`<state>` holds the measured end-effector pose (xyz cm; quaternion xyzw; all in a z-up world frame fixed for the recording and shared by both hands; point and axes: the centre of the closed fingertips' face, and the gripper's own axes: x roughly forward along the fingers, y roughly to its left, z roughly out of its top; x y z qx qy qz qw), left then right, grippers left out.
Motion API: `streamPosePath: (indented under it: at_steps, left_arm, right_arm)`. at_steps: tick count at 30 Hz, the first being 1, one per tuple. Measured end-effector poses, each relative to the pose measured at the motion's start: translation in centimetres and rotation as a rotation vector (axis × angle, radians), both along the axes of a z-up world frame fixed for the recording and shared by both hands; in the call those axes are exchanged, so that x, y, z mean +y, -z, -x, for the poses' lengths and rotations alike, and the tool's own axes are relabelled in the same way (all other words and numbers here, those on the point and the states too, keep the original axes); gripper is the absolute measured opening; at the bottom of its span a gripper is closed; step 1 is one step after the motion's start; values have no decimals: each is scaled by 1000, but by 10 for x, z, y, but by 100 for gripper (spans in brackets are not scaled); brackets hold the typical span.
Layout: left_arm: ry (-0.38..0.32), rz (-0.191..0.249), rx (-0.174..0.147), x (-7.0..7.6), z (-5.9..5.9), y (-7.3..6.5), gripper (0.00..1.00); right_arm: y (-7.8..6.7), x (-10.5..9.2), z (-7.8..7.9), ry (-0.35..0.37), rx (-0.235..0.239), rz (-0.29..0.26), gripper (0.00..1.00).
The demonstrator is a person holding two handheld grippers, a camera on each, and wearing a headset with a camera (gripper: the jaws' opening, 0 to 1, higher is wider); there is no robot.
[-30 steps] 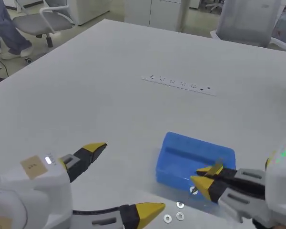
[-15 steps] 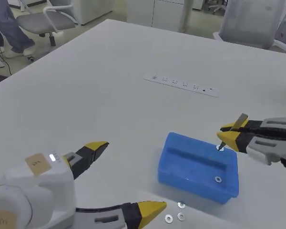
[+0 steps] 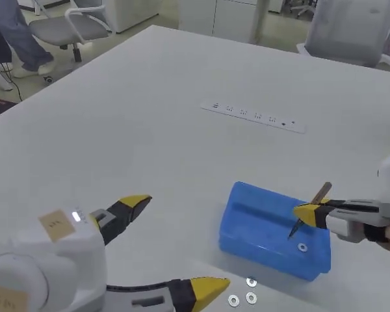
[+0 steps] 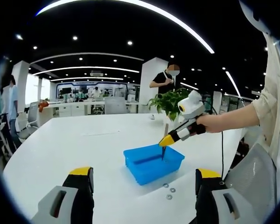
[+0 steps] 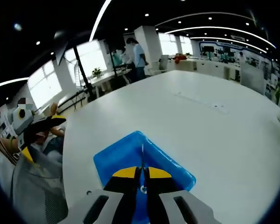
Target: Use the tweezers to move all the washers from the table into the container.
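At the near end of the white table (image 3: 117,130), right side: the right claw (image 5: 141,173) is pinched tight on the tweezers (image 3: 294,228). Its jaws are together, with only the thin shank between them. The tweezers slant down from the jaw tips. Their point is low inside the blue container (image 3: 247,214) and their upper end sticks up behind the tips. Cannot tell whether the point carries anything.

One washer (image 3: 302,247) lies on the container floor just beside the tweezer point, on the near side, not touching it. In the right gripper view the container sits straight ahead of the claw and under its tips.

The left claw (image 3: 185,242) has its jaws spread wide with nothing between them, held above the table. In the left gripper view the container is ahead of this claw, centred between the two jaws and further out. The right claw reaches over the container from that view's right.

Three loose washers (image 3: 234,300) lie bunched on the table just ahead of the left claw's right jaw tip. They are near the container's front wall but apart from it. Too small to tell whether they touch one another.

A power strip (image 3: 253,117) lies beyond the container, well apart from both claws. Office chairs (image 3: 58,26) stand past the table's far edge.
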<state>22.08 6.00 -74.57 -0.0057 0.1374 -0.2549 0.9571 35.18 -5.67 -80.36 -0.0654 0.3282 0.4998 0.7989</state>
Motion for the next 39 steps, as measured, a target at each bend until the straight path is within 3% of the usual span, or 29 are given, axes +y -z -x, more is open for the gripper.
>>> streamPosePath:
  at_steps: [14,19,22,28,30,33,37,39]
  left_arm:
    - [11,-9,12,-2,1,3,92]
    - [8,-4,10,-1,1,2,92]
    - [6,-4,9,-1,0,2,92]
    - [0,-2,8,1,0,2,92]
    - [-1,-3,9,1,0,2,92]
    - [-2,-7,8,1,0,2,92]
    - [2,-2,8,0,0,2,92]
    - [10,-3,10,-1,1,2,92]
  right_arm:
    - [12,0,-3,26,1,38,3]
    - [14,-2,-4,45,13,22,3]
    - [16,-2,-3,16,-27,44,3]
    - [11,-1,1,14,-41,-17,4]
    - [6,-5,2,19,-72,-27,4]
    - [-11,-7,9,54,-68,-117,4]
    - [-29,-12,17,67,-90,-165,4]
    - [-39,-10,24,75,-86,-221,4]
